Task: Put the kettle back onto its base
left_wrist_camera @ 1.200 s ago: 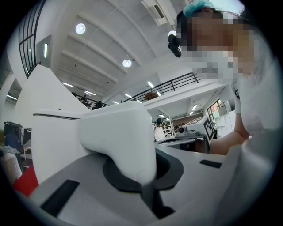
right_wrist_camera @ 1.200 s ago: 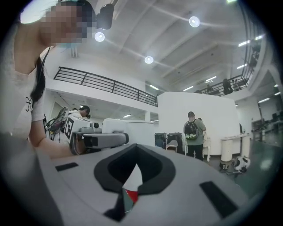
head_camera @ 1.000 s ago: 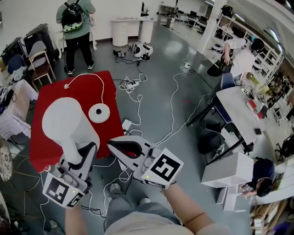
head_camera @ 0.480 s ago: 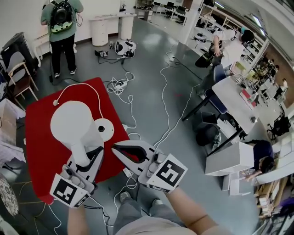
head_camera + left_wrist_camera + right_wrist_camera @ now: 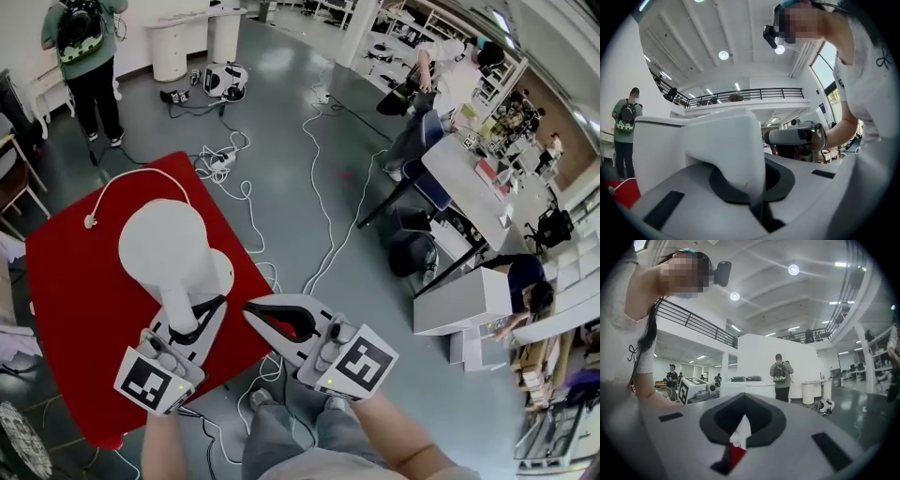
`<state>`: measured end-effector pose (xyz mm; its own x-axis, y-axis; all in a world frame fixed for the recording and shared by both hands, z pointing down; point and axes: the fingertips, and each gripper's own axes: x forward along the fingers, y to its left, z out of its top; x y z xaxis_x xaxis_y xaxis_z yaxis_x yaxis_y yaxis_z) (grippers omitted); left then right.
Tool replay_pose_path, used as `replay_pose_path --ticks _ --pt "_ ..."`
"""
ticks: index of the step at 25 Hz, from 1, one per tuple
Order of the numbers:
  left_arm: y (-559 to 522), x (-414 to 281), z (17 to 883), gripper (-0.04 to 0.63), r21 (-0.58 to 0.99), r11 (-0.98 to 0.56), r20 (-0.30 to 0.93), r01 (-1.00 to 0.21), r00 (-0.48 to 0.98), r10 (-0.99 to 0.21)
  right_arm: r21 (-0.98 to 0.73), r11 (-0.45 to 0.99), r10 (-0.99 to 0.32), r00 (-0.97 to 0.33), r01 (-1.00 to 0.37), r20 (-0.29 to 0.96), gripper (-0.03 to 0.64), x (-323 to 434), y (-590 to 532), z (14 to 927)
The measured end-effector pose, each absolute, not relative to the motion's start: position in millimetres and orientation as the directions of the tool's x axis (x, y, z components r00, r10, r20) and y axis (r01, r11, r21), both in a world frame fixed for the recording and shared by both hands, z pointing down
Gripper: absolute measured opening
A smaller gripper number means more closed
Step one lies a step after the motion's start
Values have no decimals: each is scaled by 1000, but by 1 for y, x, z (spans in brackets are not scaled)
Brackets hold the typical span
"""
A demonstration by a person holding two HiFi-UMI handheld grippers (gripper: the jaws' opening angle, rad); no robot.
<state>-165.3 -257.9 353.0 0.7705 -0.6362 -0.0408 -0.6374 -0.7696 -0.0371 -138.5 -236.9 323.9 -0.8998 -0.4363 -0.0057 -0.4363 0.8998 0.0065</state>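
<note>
The kettle (image 5: 169, 246) has swung over its base (image 5: 225, 273), which now barely peeks out beside it.

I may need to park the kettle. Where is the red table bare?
Bare: the red table left of the kettle, from the white plug down to the near corner. Crowded: cables on the floor off its right edge.

The left forearm (image 5: 164, 452) and right forearm (image 5: 405, 442) reach forward from the bottom of the head view, each carrying a gripper held about level. The left gripper (image 5: 195, 323) has its jaws clamped on the handle of the kettle (image 5: 167, 246). The right gripper (image 5: 272, 317), just beside it, points much the same way, jaws pressed together with nothing between them.
</note>
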Motion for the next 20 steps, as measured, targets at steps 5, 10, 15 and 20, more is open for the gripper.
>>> replay_pose_path --ticks 5,10,15,20 --pt "-279 -165 375 6 -33 -798 -47 -602 798 -601 -7 890 -455 -889 -456 39 7 -143 -246 344" --pt "-295 -156 400 6 -27 -817 -29 -575 818 -575 2 883 -469 -882 -469 55 8 -141 -255 358" --pt "-299 -155 414 6 -22 -822 -26 -569 823 -568 -4 882 -470 -881 -471 58 7 -144 -257 373" --pt "-308 -149 414 6 -16 -824 -24 -566 824 -565 -21 884 -466 -882 -468 69 8 -144 -263 381"
